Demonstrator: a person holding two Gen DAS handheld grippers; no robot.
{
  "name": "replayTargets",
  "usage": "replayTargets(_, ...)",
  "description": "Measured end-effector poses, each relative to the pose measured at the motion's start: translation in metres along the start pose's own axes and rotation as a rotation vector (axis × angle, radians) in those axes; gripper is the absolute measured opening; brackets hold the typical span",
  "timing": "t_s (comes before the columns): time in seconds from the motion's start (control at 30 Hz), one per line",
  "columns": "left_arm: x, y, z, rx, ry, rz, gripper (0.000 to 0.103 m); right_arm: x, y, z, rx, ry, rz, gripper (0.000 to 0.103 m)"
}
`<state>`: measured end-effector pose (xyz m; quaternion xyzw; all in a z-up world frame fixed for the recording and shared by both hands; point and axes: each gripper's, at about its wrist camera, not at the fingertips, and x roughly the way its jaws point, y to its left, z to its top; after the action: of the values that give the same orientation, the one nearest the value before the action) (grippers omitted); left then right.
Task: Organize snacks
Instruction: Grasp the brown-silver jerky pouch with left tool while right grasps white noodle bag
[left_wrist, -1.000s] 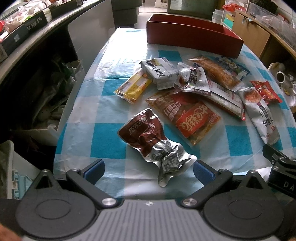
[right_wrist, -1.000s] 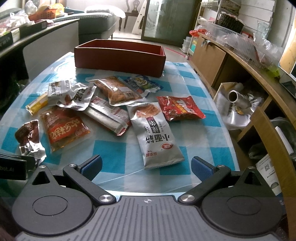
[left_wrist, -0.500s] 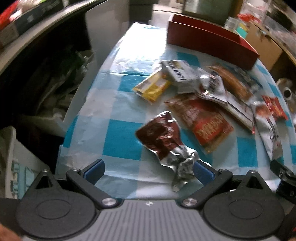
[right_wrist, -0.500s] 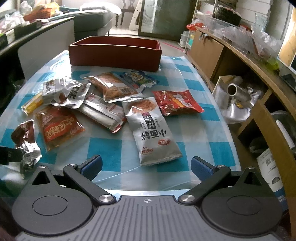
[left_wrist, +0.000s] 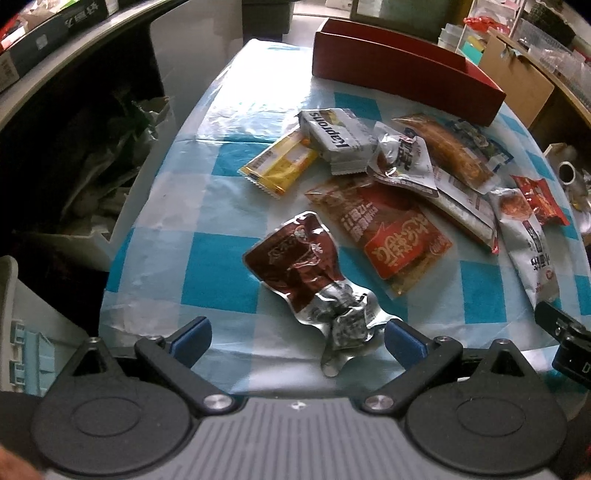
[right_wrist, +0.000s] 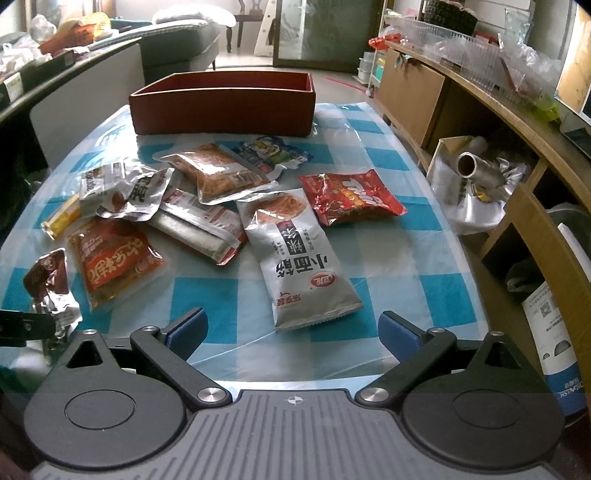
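Observation:
Several snack packets lie scattered on a blue-and-white checked table (left_wrist: 218, 273). My left gripper (left_wrist: 297, 341) hangs open over the near edge, with the crumpled tail of a dark red foil pouch (left_wrist: 295, 254) lying between its fingers. My right gripper (right_wrist: 293, 330) is open too, just short of a silver noodle packet (right_wrist: 299, 258). A red crisp bag (right_wrist: 349, 197), an orange-red packet (right_wrist: 110, 258), a yellow bar (left_wrist: 279, 168) and a white wafer pack (left_wrist: 340, 138) lie beyond. An open red box (right_wrist: 225, 107) stands at the far end, with nothing seen inside.
Shelving with clutter (right_wrist: 517, 122) runs along the right of the table. A dark gap with bags and boxes (left_wrist: 74, 177) drops away on the left. A sofa and a glass door (right_wrist: 314, 29) lie past the red box. The right tool's body (left_wrist: 565, 343) shows at the left view's edge.
The left gripper swung left and came back slightly, ending a little further left than before, still open. The right gripper drew back a little and rose. No packet has moved.

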<state>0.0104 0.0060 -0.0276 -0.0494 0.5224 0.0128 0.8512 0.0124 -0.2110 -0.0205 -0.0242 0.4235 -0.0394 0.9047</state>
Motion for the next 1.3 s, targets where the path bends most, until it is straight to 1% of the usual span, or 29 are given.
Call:
replayTargets(0.1,0.003,-0.003,0.000,0.002,0.008,0.010,0.096,-0.003,-0.003,0.002,0.003,-0.017,0.004,0.100)
replayTargets(0.17,0.006,-0.001,0.000,-0.015,0.022,0.020,0.096,-0.002,-0.005,0.003,0.003,-0.029,-0.006,0.100)
replayTargets(0.27,0.012,0.003,0.003,-0.060,0.032,0.049,0.094,0.001,-0.008,0.002,-0.001,-0.011,-0.007,0.099)
replayTargets(0.37,0.019,0.003,0.003,-0.109,0.058,0.040,0.093,-0.001,-0.013,0.003,0.024,-0.009,0.027,0.098)
replayTargets(0.53,0.026,-0.009,0.001,-0.108,0.069,0.068,0.093,-0.002,-0.017,0.003,0.006,-0.031,0.016,0.098)
replayTargets(0.6,0.026,-0.013,0.000,-0.120,0.073,0.057,0.093,0.003,-0.022,0.002,0.007,-0.014,0.011,0.098)
replayTargets(0.7,0.031,-0.017,0.002,-0.146,0.088,0.029,0.093,0.009,-0.033,0.000,0.043,0.020,0.025,0.097)
replayTargets(0.77,0.033,-0.023,0.006,-0.133,0.078,0.027,0.093,0.011,-0.042,0.001,0.080,0.031,0.038,0.094)
replayTargets(0.83,0.033,-0.031,0.008,-0.110,0.048,0.026,0.092,0.011,-0.052,0.003,0.134,0.029,0.052,0.091)
replayTargets(0.87,0.033,-0.036,0.010,-0.090,0.034,0.015,0.090,0.011,-0.059,0.004,0.167,0.028,0.062,0.088)
replayTargets(0.93,0.034,-0.040,0.013,-0.068,0.028,-0.003,0.090,0.014,-0.072,0.004,0.235,0.037,0.078,0.087)
replayTargets(1.0,0.031,-0.039,0.014,-0.061,0.018,-0.047,0.081,0.021,-0.079,0.001,0.266,0.061,0.077,0.084)
replayTargets(1.03,0.029,-0.036,0.014,-0.061,0.020,-0.080,0.080,0.023,-0.081,0.001,0.264,0.069,0.071,0.081)
replayTargets(1.1,0.028,-0.030,0.015,-0.092,0.026,-0.146,0.080,0.028,-0.083,0.001,0.242,0.075,0.037,0.081)
replayTargets(1.13,0.028,-0.027,0.015,-0.111,0.029,-0.166,0.080,0.029,-0.083,0.004,0.220,0.071,0.017,0.081)
replayTargets(1.2,0.027,-0.024,0.014,-0.120,0.033,-0.181,0.080,0.032,-0.079,0.012,0.165,0.052,0.002,0.081)
replayTargets(1.3,0.026,-0.026,0.011,-0.092,0.040,-0.178,0.080,0.042,-0.065,0.030,0.080,0.046,0.012,0.081)
